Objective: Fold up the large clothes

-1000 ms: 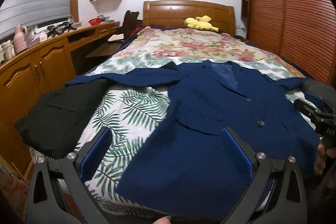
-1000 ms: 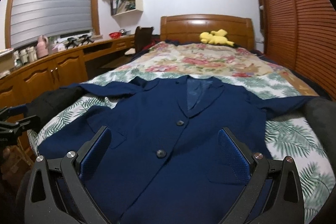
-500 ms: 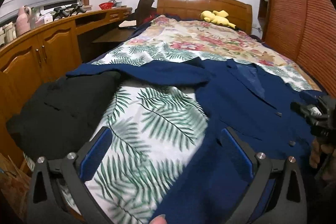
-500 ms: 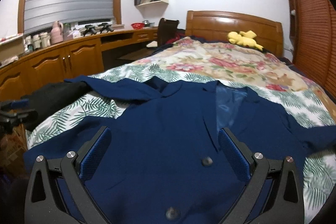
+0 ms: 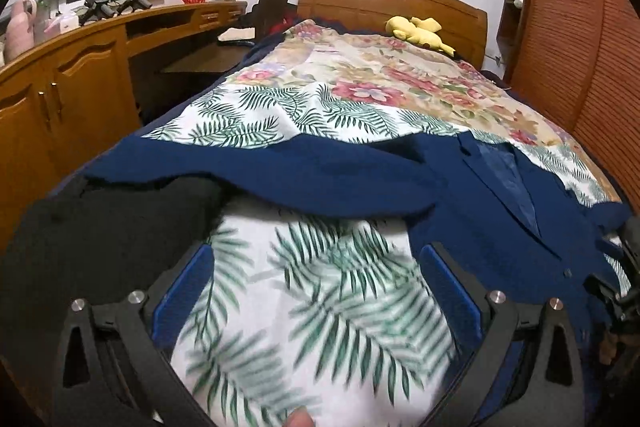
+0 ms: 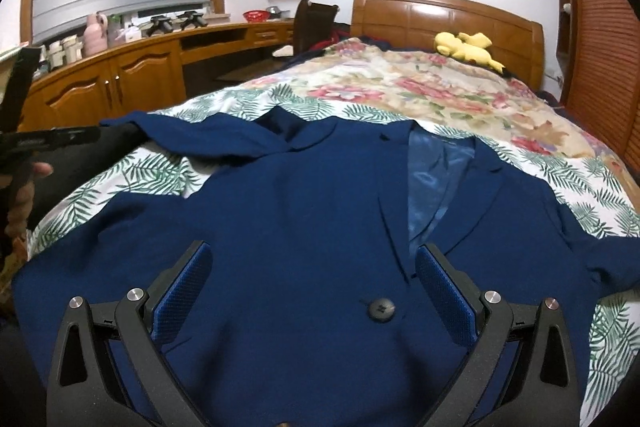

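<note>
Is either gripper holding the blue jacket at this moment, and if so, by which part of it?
Nothing is held. The left gripper is open over the leaf-print bedsheet; the right gripper is open above the blue jacket front.

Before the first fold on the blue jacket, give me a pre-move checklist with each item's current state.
1. Blue jacket lies front up and spread on the bed: ok.
2. Left gripper open and empty: ok.
3. Right gripper open and empty: ok.
4. Left sleeve clear of other clothes: not ok, its end lies over the black garment.
5. Jacket front closed: cannot tell; one button shows, and the lining is exposed at the collar.
6. Right sleeve laid out flat: cannot tell, its end runs towards the bed edge.
</note>
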Demonstrator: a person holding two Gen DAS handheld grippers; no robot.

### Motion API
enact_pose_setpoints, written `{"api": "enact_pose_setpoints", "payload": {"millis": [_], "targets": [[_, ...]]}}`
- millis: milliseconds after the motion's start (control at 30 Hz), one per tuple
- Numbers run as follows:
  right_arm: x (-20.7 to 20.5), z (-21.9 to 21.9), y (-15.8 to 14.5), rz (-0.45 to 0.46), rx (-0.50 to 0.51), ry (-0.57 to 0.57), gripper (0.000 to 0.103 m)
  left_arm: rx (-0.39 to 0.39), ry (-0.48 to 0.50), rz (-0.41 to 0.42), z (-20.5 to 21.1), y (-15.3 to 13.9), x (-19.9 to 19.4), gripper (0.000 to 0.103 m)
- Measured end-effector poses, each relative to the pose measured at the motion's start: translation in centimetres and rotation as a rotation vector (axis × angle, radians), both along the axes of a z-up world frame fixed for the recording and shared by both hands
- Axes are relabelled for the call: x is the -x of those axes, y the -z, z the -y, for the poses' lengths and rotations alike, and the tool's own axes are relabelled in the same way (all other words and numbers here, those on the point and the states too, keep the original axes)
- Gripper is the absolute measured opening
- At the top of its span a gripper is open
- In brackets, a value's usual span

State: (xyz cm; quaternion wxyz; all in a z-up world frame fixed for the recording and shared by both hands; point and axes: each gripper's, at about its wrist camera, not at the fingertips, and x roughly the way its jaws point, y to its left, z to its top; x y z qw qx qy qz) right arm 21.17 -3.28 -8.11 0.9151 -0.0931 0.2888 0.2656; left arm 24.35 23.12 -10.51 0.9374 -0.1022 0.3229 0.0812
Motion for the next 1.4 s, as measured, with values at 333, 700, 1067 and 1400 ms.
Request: {"api": "enact_pose_setpoints", "payload": {"millis": [333, 700, 1067, 1400], "targets": [[-1.6, 0.0, 2.1, -0.063, 0.030, 0.040, 0.103, 0.197, -0.056, -0.052, -4.9, 3.1, -8.0, 0.086], [-1.8, -0.1, 3.0, -0.091, 0.030, 0.025, 0.103, 0.144, -0.128, -0.178, -5.9, 6.1, -11.4, 0.054], [-1.2, 0.7, 1.0, -0.067, 0.015, 0.033, 0.103, 0.103, -0.106, -0.173, -4.8, 3.4, -12.9, 0.000], [0.6, 6.5, -3.3, 0.026, -0.018, 0.130, 0.103, -0.066, 0.123, -0.038, 6.5, -6.5, -12.0, 0.000]]}}
